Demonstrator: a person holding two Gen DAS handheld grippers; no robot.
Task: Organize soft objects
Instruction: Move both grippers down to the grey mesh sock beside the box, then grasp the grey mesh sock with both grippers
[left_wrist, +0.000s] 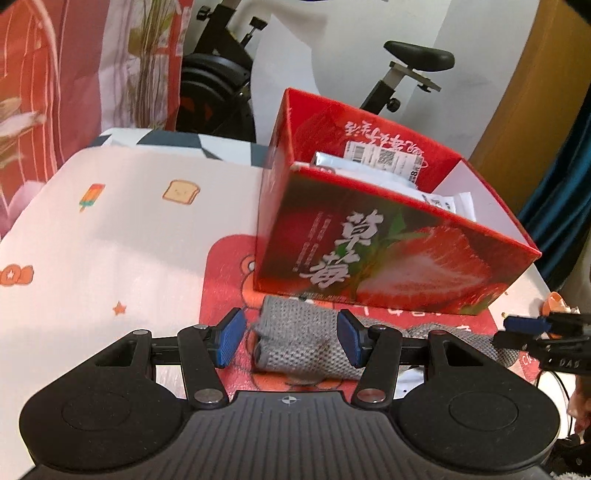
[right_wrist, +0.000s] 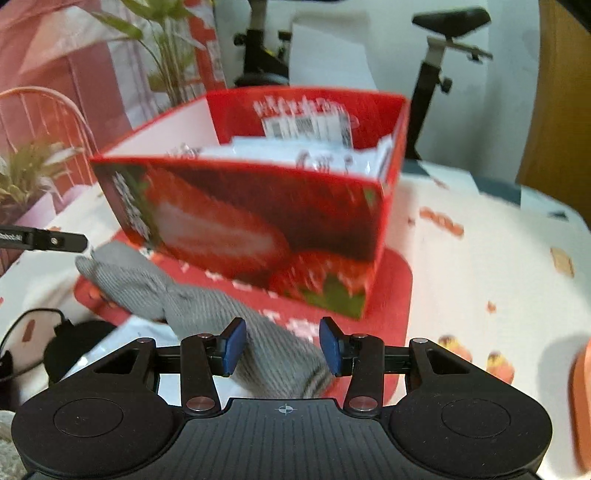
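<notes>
A grey knitted sock (left_wrist: 299, 339) lies on a red mat (left_wrist: 229, 266) in front of a red strawberry box (left_wrist: 388, 254). My left gripper (left_wrist: 291, 339) is open, its blue pads on either side of the sock's folded end. In the right wrist view the same sock (right_wrist: 221, 310) stretches from the left toward the camera. My right gripper (right_wrist: 282, 345) is open around its cuff end. The box (right_wrist: 258, 221) holds white packets (left_wrist: 373, 173). The right gripper (left_wrist: 532, 332) shows at the right edge of the left wrist view.
The table has a white cloth (left_wrist: 110, 240) with small food prints. An exercise bike (left_wrist: 406, 74) and a red chair (right_wrist: 48, 110) stand behind. A plant (right_wrist: 29, 173) is at the left. Black cable (right_wrist: 29, 332) lies at the table's left edge.
</notes>
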